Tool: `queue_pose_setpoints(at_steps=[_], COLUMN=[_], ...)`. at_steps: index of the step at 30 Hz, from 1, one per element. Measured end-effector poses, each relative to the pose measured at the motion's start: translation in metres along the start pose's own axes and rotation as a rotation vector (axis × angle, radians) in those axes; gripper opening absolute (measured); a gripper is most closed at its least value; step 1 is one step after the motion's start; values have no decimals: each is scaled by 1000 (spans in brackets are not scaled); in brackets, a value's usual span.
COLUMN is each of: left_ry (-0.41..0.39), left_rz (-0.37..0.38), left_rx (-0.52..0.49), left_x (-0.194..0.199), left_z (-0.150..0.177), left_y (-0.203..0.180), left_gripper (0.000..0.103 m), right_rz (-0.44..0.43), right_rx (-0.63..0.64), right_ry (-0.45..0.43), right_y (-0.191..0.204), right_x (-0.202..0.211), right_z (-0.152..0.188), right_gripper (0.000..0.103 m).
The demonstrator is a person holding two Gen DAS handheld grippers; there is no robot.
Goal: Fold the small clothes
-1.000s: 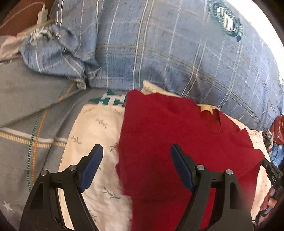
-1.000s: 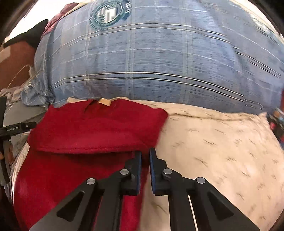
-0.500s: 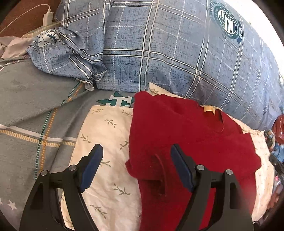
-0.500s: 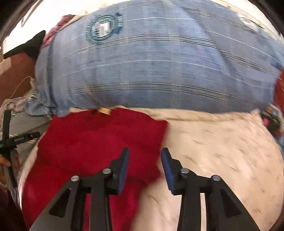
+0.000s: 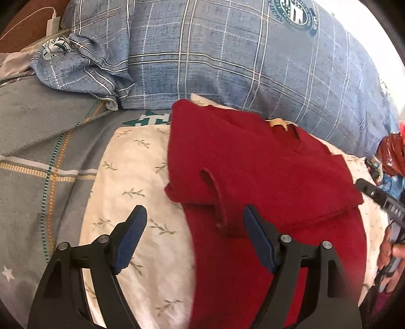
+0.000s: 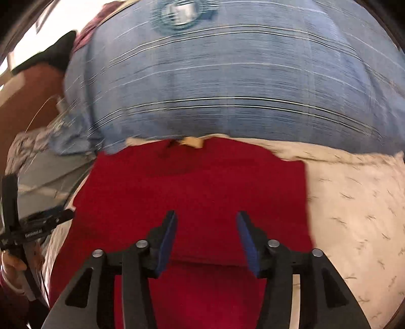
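A small red shirt (image 5: 253,172) lies on a cream leaf-print cloth (image 5: 131,182), its top part folded down over the lower part, a tan neck label (image 5: 277,123) at the far edge. My left gripper (image 5: 195,227) is open and empty, hovering over the shirt's left edge. In the right wrist view, which is blurred, the red shirt (image 6: 197,187) fills the middle. My right gripper (image 6: 206,232) is open and empty above the folded part.
A big blue plaid pillow (image 5: 240,63) lies behind the shirt. A grey blanket (image 5: 38,131) with yellow stripes is at left. A charger and cable (image 5: 52,21) sit far left. The cream cloth (image 6: 354,202) extends right of the shirt.
My right gripper opened from shut and moved left over the shirt. The left gripper stayed open and drew back a little; the shirt's left sleeve now lies folded across.
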State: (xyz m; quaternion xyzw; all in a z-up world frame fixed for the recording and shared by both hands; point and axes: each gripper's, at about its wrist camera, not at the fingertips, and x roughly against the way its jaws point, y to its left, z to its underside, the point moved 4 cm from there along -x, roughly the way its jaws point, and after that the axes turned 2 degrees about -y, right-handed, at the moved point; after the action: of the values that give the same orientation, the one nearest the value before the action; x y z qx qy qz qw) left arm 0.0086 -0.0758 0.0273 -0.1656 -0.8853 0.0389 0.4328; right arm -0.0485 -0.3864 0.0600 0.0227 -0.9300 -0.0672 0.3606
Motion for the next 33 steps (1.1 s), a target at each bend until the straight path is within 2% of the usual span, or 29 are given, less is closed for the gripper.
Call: queue_pose_setpoints(at_steps=[3, 4, 5, 6, 10, 13, 15, 17, 20, 22, 24, 28, 30, 33], left_ry=[11, 16, 22, 35, 15, 30, 31, 40, 44, 42, 15, -96, -90, -13], left_rz=[6, 4, 4, 2, -38, -45, -62, -69, -86, -90, -84, -71, -67, -94], left_rx=[3, 1, 0, -1, -17, -10, -18, -30, -59, -85, -91, -38, -11, 20], left_x=[-9, -13, -17, -20, -18, -19, -19, -17, -12, -6, 1, 24, 19, -1], left_z=[-3, -4, -5, -5, -2, 3, 6, 7, 3, -3, -15, -47, -51, -41], left_y=[-6, -8, -9, -11, -16, -17, -19, -22, -28, -32, -31, -13, -2, 14], left_gripper=[78, 72, 56, 52, 51, 51, 47, 30, 13, 9, 0, 0, 0, 0], right_rz=[-22, -30, -43, -49, -44, -36, -39, -41, -26, -28, -27, -20, -25, -20], right_rx=[20, 11, -7, -22, -73, -108, -137, -155, -132, -129, -135, -147, -141, -132], right_ry=[11, 14, 19, 24, 46, 51, 59, 71, 70, 69, 71, 72, 75, 85], right_y=[16, 18, 18, 18, 3, -11, -16, -20, -16, -14, -14, -11, -7, -6], right_x=[-6, -5, -7, -8, -6, -10, -13, -16, -15, -15, -17, -19, -20, -16], right_z=[6, 10, 12, 14, 23, 27, 30, 33, 32, 32, 31, 30, 30, 29], right_gripper=[51, 51, 51, 51, 51, 52, 52, 52, 54, 56, 56, 60, 60, 60])
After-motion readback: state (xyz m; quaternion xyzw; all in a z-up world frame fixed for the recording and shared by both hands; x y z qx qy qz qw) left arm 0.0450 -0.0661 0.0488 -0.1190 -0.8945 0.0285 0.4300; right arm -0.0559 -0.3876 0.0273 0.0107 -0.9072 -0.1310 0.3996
